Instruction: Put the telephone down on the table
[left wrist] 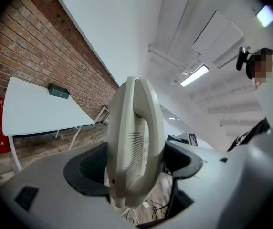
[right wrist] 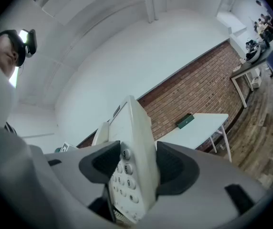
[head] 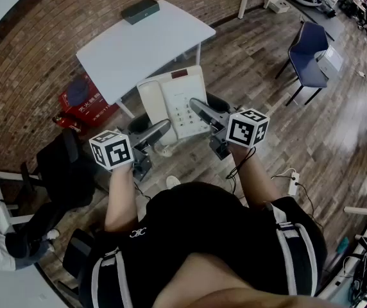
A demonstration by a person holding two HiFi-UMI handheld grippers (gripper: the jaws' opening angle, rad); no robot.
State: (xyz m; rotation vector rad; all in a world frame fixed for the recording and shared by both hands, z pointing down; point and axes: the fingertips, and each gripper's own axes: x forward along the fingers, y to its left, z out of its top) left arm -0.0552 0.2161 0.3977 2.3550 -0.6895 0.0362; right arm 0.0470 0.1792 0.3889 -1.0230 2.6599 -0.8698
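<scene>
A cream desk telephone (head: 176, 101) with handset and keypad hangs in the air in front of the person, short of the white table (head: 132, 47). My left gripper (head: 161, 131) is shut on its handset side (left wrist: 134, 142). My right gripper (head: 199, 110) is shut on the keypad side (right wrist: 129, 168). In both gripper views the dark pads press against the phone body. The white table (left wrist: 36, 111) stands ahead and lower, with its top (right wrist: 201, 128) also seen in the right gripper view.
A dark green box (head: 140, 9) lies at the far edge of the table. A red box (head: 84, 101) sits on the floor by the brick wall. A blue chair (head: 308, 50) stands at the right. A black bag (head: 65, 169) lies left.
</scene>
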